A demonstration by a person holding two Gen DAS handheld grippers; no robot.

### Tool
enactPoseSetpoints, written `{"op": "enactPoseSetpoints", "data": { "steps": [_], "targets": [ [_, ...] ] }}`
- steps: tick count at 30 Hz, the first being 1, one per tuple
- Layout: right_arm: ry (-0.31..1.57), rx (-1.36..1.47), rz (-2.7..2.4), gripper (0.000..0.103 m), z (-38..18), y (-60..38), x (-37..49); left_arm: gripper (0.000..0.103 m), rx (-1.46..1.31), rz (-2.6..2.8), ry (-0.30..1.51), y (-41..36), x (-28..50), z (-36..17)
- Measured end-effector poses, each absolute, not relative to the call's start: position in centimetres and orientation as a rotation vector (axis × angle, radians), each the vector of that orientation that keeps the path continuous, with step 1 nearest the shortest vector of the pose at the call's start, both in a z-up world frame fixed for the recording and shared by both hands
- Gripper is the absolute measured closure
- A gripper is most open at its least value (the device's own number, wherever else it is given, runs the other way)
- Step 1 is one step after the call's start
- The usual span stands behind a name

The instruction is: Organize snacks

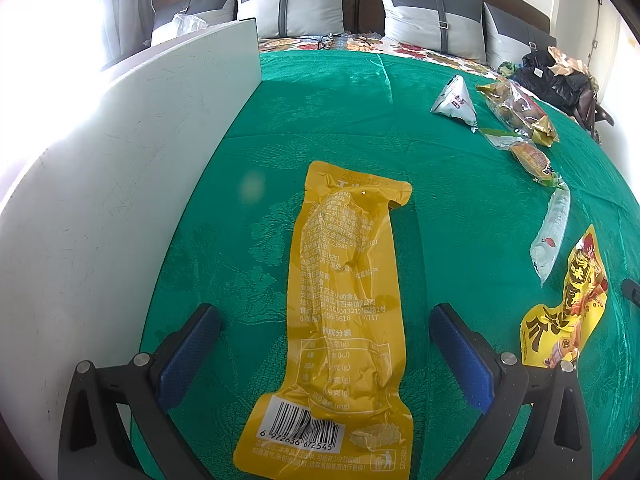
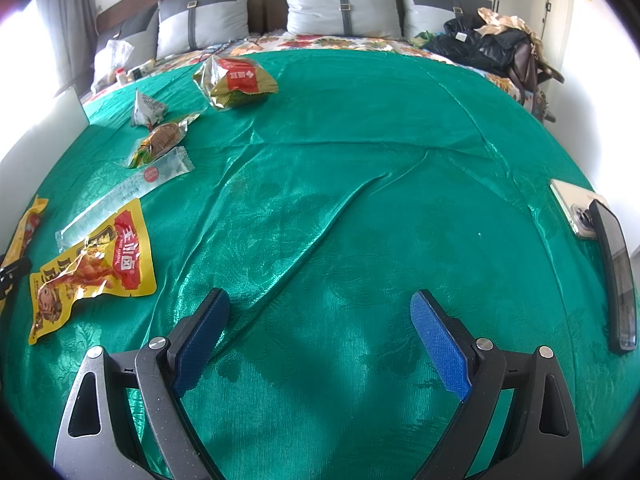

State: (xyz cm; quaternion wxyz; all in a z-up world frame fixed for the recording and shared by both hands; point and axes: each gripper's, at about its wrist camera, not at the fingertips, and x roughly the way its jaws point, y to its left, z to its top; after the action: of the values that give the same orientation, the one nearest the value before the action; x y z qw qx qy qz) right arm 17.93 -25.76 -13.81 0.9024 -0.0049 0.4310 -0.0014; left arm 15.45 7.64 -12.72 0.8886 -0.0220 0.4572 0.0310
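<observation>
One yellow snack packet (image 1: 340,320) between left hand-held gripper (image 1: 326,348) fingers

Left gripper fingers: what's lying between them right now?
In the left wrist view, a long yellow snack packet lies back-side up on the green bedspread, between the open left gripper fingers, touching neither.

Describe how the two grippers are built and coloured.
Both look alike. The left gripper has two black plastic fingers faced with textured blue pads, hinged on black linkage arms with triangular cut-outs and round silver pivot bolts. The right gripper has the same blue pads, black arms and silver bolts. A red cable shows at the left view's lower right edge. No hands or sleeves are visible.
</observation>
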Motion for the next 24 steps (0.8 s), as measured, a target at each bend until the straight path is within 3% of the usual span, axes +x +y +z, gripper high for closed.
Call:
{"op": "enactPoseSetpoints", "data": {
  "steps": [16,19,24],
  "targets": [
    [0.903,-0.012,-0.021,0.011,-13.4,-24.9,17.6,0.000,-0.047,0.063,0.949,7.6,15.5,-12.8],
    [0.823,-0.014,0.114,0.011,-10.6,-20.6,16.2,0.000,-0.047,0.063,0.949,7.6,15.5,-12.7],
    [0.701,-0.297,0.352,0.011,-8.0,-9.8,15.1,0.000,-0.047,0.063,0.949,7.6,15.5,-12.8]
  ]
}}
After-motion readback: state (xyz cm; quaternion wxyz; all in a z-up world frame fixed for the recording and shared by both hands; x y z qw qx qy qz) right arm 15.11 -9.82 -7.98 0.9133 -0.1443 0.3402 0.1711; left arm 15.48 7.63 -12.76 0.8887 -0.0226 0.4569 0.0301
